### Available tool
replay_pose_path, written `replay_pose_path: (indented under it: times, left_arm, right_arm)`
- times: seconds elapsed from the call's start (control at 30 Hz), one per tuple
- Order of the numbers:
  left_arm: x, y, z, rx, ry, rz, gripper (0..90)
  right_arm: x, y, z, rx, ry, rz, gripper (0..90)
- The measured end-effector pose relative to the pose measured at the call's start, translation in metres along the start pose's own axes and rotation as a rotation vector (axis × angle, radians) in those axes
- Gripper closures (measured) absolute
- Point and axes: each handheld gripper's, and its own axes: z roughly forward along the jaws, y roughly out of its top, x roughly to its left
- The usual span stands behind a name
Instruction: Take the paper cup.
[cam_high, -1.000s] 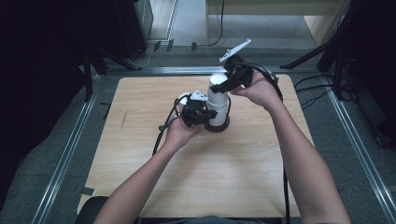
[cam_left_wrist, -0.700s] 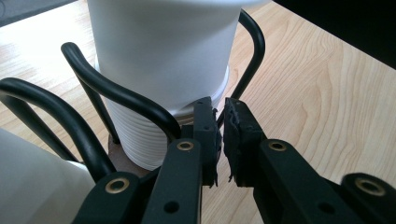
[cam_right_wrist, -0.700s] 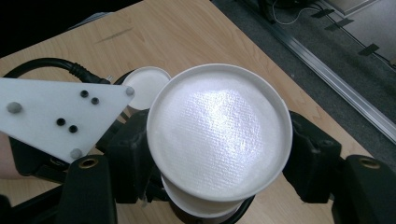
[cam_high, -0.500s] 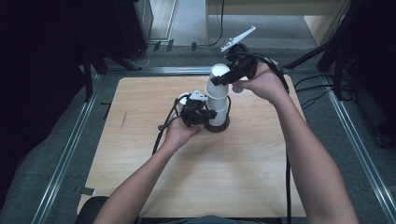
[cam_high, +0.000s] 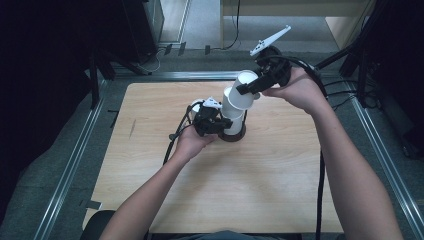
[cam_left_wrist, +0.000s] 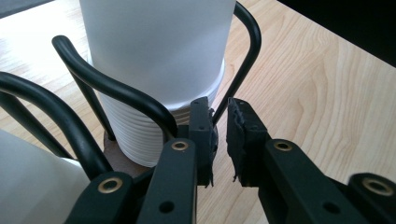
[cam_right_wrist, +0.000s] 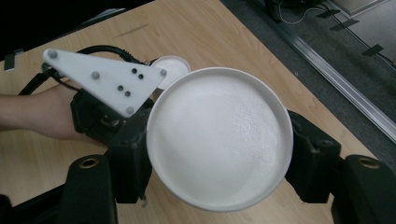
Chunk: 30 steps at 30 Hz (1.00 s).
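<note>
A stack of white cups (cam_high: 229, 111) stands in a black wire holder (cam_high: 235, 136) at the table's middle. Just above and right of it, my right gripper (cam_high: 247, 89) is shut on one white cup (cam_high: 240, 95), held tilted and clear of the stack; its round end (cam_right_wrist: 219, 140) sits between the jaws. My left gripper (cam_high: 220, 126) rests low against the holder. Its jaws (cam_left_wrist: 220, 135) have just been opening and stand slightly apart. A holder wire (cam_left_wrist: 243, 70) runs down to the gap, and neither pad presses on it. The stack (cam_left_wrist: 159, 70) rises right behind.
The wooden table (cam_high: 280, 180) is bare around the holder. Metal rails (cam_high: 70, 165) run along both its sides. A black cable (cam_high: 320, 190) trails from my right gripper along the forearm. Dark stands and cables lie beyond the far edge.
My right gripper has lifted the white cup up off the stack, away to the right, and tilted it. The left hand has stayed at the holder.
</note>
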Motion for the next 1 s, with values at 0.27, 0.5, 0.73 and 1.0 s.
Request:
replay_pose_path:
  times: [0.27, 0.5, 0.73, 1.0]
  left_arm:
    - [-0.002, -0.001, -0.003, 0.005, -0.029, 0.01, 77.2]
    - [-0.003, -0.004, -0.006, 0.012, -0.06, 0.026, 74.3]
    - [-0.007, -0.006, -0.013, 0.026, -0.114, 0.062, 62.6]
    - [-0.015, -0.01, -0.023, 0.055, -0.152, 0.1, 47.0]
  right_arm:
    - [0.002, -0.021, -0.009, -0.015, 0.053, 0.012, 33.4]
    - [0.013, -0.037, -0.012, -0.003, 0.06, -0.024, 33.4]
    - [0.025, -0.055, -0.011, -0.014, 0.076, -0.045, 33.3]
    - [0.036, -0.08, -0.008, -0.02, 0.093, -0.051, 33.3]
